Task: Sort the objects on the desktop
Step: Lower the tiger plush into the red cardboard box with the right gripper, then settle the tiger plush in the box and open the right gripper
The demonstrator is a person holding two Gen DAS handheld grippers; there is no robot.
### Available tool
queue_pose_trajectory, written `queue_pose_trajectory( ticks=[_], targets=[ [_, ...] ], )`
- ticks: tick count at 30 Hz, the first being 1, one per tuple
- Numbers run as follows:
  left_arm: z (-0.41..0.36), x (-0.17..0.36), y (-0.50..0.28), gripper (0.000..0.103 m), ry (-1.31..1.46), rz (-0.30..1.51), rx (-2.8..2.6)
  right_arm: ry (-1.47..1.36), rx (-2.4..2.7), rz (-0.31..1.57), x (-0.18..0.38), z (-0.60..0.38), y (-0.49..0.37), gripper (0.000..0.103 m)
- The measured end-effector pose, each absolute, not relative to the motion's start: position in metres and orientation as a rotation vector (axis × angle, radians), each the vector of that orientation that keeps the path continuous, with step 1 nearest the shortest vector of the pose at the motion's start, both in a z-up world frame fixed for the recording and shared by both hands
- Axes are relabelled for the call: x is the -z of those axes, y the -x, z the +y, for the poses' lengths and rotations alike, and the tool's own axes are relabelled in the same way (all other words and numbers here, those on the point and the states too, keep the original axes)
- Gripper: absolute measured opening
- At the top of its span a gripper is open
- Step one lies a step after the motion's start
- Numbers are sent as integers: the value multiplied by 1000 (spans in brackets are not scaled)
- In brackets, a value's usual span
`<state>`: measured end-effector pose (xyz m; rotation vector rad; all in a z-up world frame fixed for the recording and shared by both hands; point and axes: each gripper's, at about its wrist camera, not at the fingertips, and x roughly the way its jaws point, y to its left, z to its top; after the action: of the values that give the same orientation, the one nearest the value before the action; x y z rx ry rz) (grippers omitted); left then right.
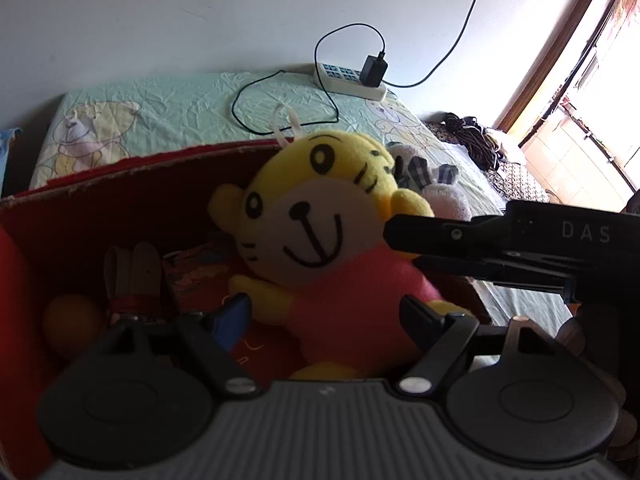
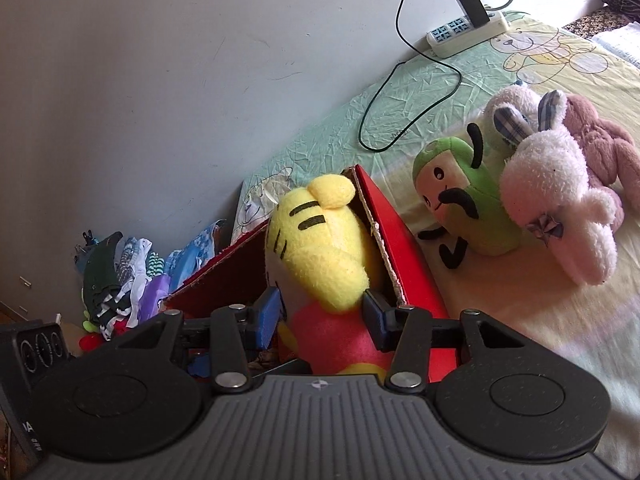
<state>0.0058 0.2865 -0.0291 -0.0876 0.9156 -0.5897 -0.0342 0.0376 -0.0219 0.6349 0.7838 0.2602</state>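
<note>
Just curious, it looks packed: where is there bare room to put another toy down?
Free: the sheet in front of the white bunny, and between the power strip and the red box. Crowded: inside the box around the tiger.

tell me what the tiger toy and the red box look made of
Tiger toy: soft plush, fuzzy matte pile, likely stuffed. Red box: seemingly cardboard with a red facing; its torn rim shows a pale, frayed core.
</note>
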Motion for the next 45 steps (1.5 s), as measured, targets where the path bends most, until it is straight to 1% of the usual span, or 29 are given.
queue_pose_trajectory(
  ticks=[7, 14, 21, 23, 24, 29, 34, 45],
  targets=[
    [263, 38, -13, 82, 62, 953, 632, -658, -236, 771, 24, 28, 37, 50],
    [245, 37, -17, 82, 21, 941, 661, -667, -243, 701, 15, 18, 43, 50],
    [244, 40, -20, 88, 22, 956, 656, -612, -243, 680, 17, 26, 41, 50],
    [244, 40, -18, 90, 11, 953, 641, -595, -244, 675, 19, 29, 42, 50],
    [243, 40, -17, 93, 2, 951, 630, -588, -241, 672, 21, 31, 42, 50],
    [245, 37, -11, 95, -25, 943, 591, -583, -235, 671, 24, 31, 45, 49],
    [243, 33, -4, 96, -68, 925, 556, -557, -230, 692, 26, 35, 46, 44],
    [248, 29, 6, 98, -96, 923, 496, -566, -221, 743, 26, 36, 50, 43]
  ],
)
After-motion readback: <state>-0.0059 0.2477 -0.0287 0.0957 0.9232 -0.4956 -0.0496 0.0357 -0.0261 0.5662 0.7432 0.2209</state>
